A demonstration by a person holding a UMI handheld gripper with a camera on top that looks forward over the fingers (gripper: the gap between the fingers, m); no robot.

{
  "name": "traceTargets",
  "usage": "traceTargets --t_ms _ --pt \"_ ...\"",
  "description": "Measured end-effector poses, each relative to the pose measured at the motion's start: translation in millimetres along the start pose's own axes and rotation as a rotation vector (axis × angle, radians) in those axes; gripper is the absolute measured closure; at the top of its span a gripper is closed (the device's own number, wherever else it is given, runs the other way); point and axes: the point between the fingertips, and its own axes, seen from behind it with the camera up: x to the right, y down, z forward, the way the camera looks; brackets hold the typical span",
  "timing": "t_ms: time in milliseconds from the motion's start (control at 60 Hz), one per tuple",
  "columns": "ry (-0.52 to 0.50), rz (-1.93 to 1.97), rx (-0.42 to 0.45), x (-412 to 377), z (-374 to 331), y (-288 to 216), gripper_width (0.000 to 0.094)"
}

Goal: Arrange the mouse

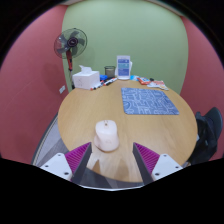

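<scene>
A cream-coloured mouse (106, 138) lies on the round wooden table (80, 115), near its front edge. It stands between my gripper's (112, 160) fingers, with a gap showing on each side. The magenta pads (78, 158) are spread wide, so the gripper is open. A blue-grey patterned mouse mat (150, 101) lies flat on the table beyond the fingers, to the right. The mouse's near end is hidden behind the gripper body.
A white box (85, 77), a white and blue container (123, 66) and small items (152, 82) sit at the table's far edge. A black standing fan (70, 45) is behind the table to the left. A dark chair (208, 135) is at the right.
</scene>
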Motion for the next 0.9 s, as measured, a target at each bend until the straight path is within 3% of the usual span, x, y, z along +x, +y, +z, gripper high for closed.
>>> traceTargets --t_ms 167,233,317,333,517,667,767,900 --pt "0.0 -0.012 0.017 -21 65 -16 0.013" --pt "0.007 -0.014 0.017 -16 83 -21 0.0193" --pt "-0.016 -0.018 0.024 -19 93 -24 0.0323" --pt "-0.021 -0.022 0.025 -20 94 -25 0.0388" --pt "-0.016 -0.028 0.026 -20 96 -28 0.0502" --pt "-0.035 -0.03 0.016 -26 89 -37 0.0534" --pt "-0.085 -0.052 0.091 -38 66 -82 0.0532" --pt "-0.155 -0.024 0.241 -39 33 -189 0.0533"
